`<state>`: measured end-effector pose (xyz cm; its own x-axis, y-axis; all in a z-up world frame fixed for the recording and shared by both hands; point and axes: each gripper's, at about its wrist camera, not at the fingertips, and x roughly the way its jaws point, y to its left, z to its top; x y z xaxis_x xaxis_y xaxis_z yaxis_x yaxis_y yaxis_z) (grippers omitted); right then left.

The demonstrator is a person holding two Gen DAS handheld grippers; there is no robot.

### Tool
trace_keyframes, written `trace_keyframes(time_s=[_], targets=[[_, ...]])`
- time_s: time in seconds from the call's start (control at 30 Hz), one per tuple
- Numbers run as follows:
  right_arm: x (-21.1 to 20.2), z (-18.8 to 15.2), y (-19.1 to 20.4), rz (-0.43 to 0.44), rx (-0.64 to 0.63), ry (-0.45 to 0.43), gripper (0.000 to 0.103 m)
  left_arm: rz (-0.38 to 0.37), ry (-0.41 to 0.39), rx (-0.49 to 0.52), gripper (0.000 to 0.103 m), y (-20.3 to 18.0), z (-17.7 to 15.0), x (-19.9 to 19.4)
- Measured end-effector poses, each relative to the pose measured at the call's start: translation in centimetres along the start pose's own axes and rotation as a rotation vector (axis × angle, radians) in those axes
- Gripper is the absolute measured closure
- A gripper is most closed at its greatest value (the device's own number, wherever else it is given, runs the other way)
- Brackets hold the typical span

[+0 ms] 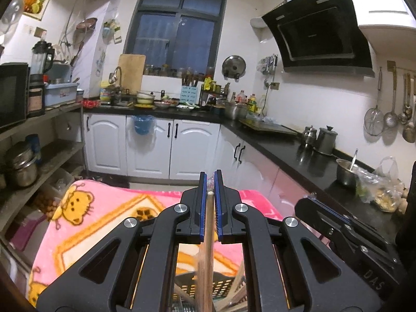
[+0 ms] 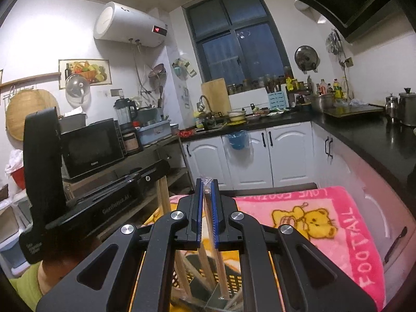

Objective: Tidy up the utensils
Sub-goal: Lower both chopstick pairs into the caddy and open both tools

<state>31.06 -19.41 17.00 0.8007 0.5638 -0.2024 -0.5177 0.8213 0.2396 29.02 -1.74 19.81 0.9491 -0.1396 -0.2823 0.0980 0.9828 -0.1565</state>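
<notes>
A small kitchen under indoor light, with a dark window (image 1: 176,26) in the far wall showing night outside. White cabinets (image 1: 148,145) with black handles run below a black counter (image 1: 293,150) that turns along the right wall. A black hood (image 1: 322,28) hangs above the right side. A white water heater (image 2: 130,24) is mounted high on the left wall, with a fruit picture (image 2: 85,71) beside it. A microwave (image 2: 91,148) sits on open shelves (image 1: 44,156) at left. Ladles (image 1: 390,114) hang on the white right wall. A pink blanket (image 1: 104,213) covers the near surface.
</notes>
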Motion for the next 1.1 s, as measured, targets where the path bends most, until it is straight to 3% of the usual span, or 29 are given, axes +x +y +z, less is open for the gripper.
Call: trace_keyframes(time_s=[0.3,0.9,0.97,1.1], targets=[[2.6,-2.8,-1.2,-0.043,0.030,0.048,0.097,-0.002,0.035,0.007,0.100,0.9,-2.9,2.0],[1.7,-5.5,-2.6,-0.089,0.016,0.147,0.096,-0.047,0.148,0.082,0.099,0.2,-7.2,1.7],[1.4,-5.6,-2.7,-0.087,0.019,0.159,0.095,-0.044,0.161,0.082,0.099,0.3,-7.4,1.4],[0.9,-6.0,-2.6,-0.097,0.017,0.184,0.081,-0.034,0.177,0.083,0.097,0.5,-7.7,0.9]])
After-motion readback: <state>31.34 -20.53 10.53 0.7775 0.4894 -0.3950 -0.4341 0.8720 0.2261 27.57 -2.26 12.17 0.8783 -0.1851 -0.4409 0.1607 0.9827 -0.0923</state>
